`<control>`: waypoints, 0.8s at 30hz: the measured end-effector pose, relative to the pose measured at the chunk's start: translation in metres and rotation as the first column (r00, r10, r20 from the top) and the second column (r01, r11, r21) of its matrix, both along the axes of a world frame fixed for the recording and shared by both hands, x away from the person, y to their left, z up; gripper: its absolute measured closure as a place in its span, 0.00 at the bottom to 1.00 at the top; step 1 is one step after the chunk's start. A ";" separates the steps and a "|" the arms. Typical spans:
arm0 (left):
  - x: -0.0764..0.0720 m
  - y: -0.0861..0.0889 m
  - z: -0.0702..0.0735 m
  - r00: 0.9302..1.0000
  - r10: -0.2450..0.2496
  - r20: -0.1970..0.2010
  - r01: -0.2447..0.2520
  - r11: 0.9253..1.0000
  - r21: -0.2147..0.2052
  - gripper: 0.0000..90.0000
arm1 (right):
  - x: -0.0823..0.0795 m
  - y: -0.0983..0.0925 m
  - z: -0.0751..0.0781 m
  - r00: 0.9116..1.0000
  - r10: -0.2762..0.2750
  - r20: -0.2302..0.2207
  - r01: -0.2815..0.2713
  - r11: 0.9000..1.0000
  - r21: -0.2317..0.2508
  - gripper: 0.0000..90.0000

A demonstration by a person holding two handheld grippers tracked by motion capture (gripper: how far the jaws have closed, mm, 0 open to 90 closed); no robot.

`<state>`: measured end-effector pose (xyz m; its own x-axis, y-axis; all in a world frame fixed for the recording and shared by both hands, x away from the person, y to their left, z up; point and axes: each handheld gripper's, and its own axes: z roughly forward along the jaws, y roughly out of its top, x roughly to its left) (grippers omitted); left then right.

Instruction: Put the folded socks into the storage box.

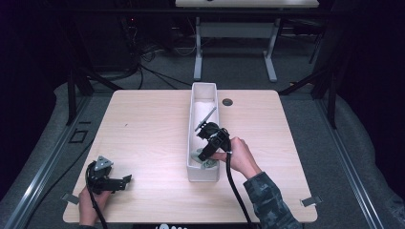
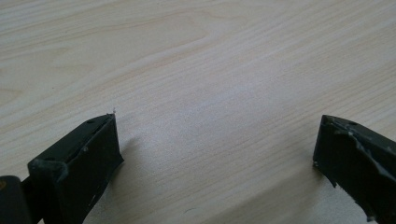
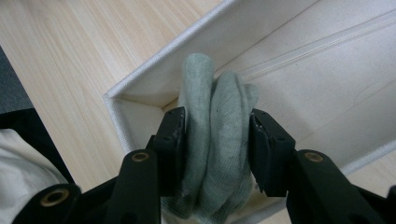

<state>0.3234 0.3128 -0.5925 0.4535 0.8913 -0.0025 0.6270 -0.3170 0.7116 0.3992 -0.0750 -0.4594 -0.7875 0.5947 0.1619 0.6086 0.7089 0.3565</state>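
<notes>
Grey-green cloth (image 3: 212,140) between the right tongs (image 3: 215,144), inside white bin (image 3: 140,77).

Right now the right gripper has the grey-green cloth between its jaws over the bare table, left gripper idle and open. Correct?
Not quite. The right gripper has the cloth inside the white bin, at its near end, not over bare table; the right gripper view shows it. The left gripper is idle and open, as you say.

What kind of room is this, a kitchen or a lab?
Probably a lab or workshop: a bare wooden table on a metal frame, cables tangled on the grey floor, and a hand-held claw gripping a green cloth in a white bin.
</notes>
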 end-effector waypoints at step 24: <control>0.000 0.000 0.000 1.000 0.000 0.000 0.000 1.000 0.000 0.01 | 0.000 0.007 -0.012 1.000 -0.001 -0.004 0.000 0.998 -0.069 0.62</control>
<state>0.3233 0.3128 -0.5926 0.4533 0.8913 -0.0026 0.6269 -0.3168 0.7118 0.3988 -0.0680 -0.4716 -0.7865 0.6050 0.1240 0.6104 0.7312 0.3046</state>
